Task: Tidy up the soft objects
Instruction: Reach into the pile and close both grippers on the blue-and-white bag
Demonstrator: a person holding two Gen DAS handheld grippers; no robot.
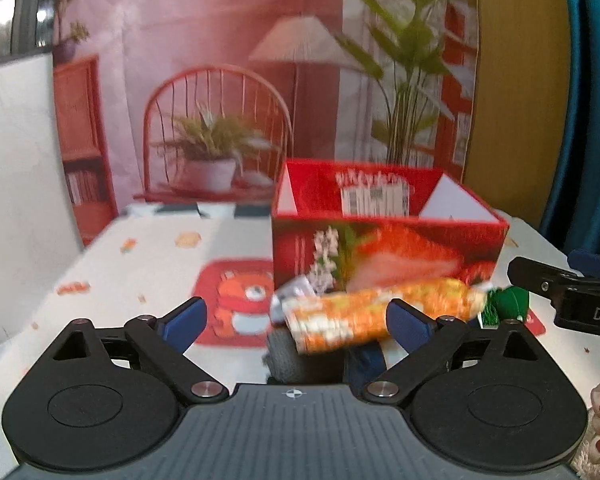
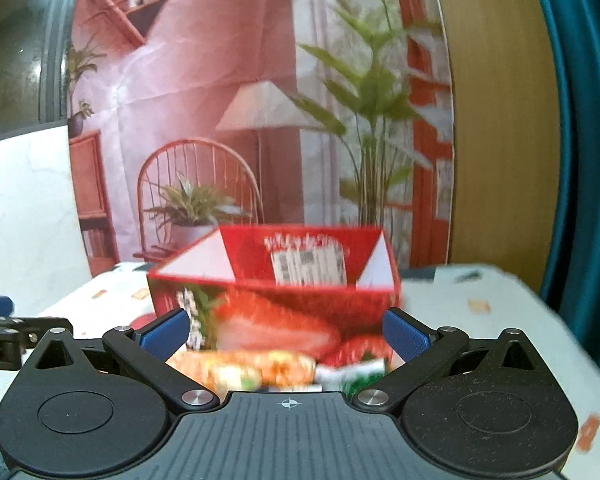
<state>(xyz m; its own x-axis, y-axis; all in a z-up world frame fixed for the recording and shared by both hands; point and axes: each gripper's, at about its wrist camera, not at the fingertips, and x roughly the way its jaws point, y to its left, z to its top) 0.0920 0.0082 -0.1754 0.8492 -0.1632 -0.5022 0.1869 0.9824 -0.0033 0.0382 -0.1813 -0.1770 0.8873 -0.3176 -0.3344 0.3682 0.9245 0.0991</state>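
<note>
Left wrist view: the left claw (image 1: 296, 318) is spread wide, the orange snack packet (image 1: 380, 314) lying low center before the red box (image 1: 384, 248); only here a green tuft (image 1: 508, 304) shows.

Right wrist view: the right claw (image 2: 286, 330) is spread, the packet at bottom center.

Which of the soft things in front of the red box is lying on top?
The orange patterned packet; it lies across the grey and dark blue items beneath it.

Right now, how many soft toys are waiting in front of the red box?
2 I can make out: an orange carrot-shaped plush lying across a grey plush. Others may hide beneath. The red cardboard box stands behind.
</note>
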